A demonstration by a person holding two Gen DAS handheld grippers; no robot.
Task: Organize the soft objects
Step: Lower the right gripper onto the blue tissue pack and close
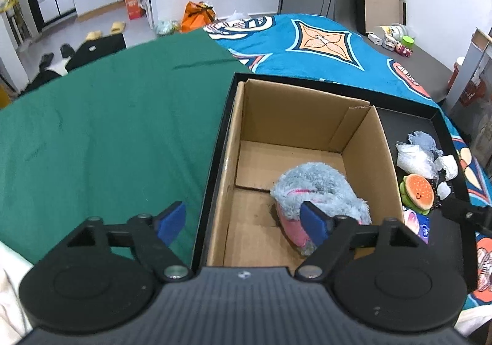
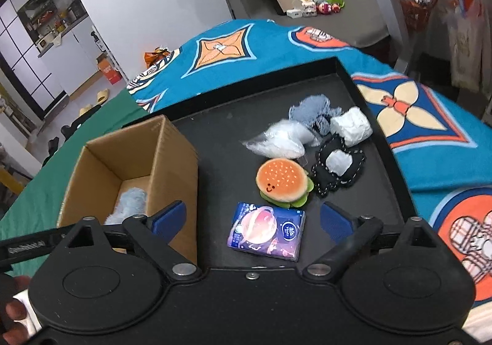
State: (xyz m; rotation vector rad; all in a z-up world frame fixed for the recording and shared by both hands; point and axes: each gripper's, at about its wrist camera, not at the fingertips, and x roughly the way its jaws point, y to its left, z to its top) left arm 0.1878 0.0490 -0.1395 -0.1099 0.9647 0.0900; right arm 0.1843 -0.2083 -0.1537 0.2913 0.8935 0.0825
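Left wrist view shows 1 item already stowed: a fluffy blue-and-pink plush toy [image 1: 319, 194] lies on the floor of the brown cardboard box [image 1: 366, 154], with the left gripper [image 1: 243, 222] spread wide above it, holding nothing. Right wrist view has the right gripper [image 2: 252, 220] also gaping and empty over the black tray [image 2: 387, 142], nearest the purple tissue pack [image 2: 267, 231]. An orange burger plush [image 2: 282, 180], black stitched cushion [image 2: 338, 169] and white wadding [image 2: 278, 140] remain, so most sorting is probably left.

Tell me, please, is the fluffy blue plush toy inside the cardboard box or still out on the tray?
Inside: the plush toy lies on the floor of the cardboard box.
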